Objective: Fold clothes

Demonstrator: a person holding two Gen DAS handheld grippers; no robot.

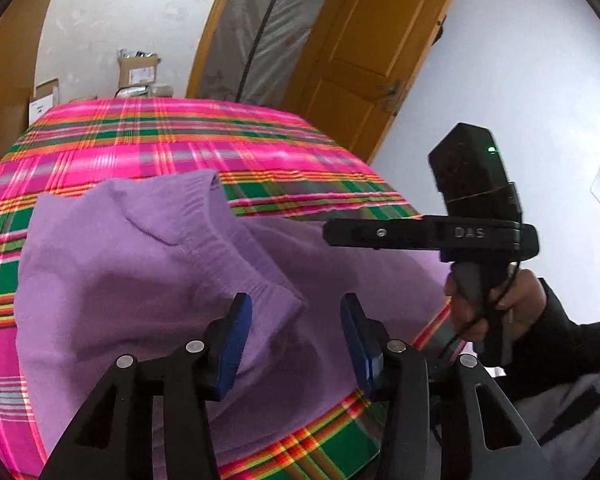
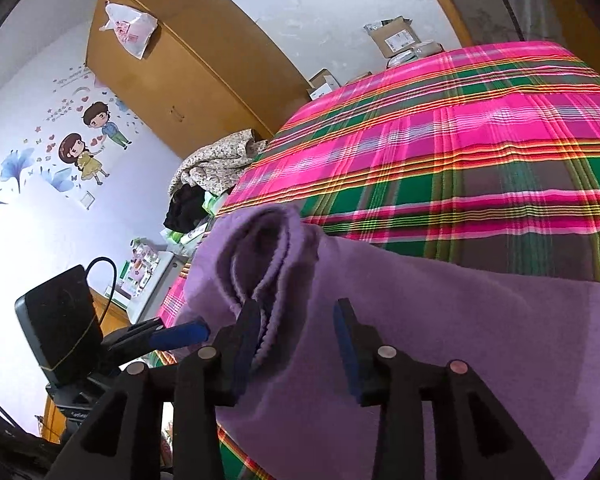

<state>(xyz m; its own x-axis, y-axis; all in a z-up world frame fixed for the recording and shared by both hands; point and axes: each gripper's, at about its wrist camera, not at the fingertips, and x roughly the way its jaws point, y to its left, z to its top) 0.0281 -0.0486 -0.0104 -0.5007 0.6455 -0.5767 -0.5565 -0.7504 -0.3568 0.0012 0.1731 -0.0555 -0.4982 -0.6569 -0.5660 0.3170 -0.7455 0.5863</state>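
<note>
- 2 grippers are seen over a purple sweater spread on a plaid bedcover.
- The left gripper is held with its blue pads apart, nothing between them, just above the sweater's ribbed fold.
- The right gripper is likewise spread apart, its left pad close against a bunched, ribbed edge of the sweater.
- A hand is seen gripping the right gripper's handle.

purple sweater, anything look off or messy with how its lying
The purple sweater lies rumpled on the plaid bedspread, with its ribbed edge bunched into an upright fold rather than lying flat. No tear or stain shows. Both grippers, left and right, are open above it.
</note>
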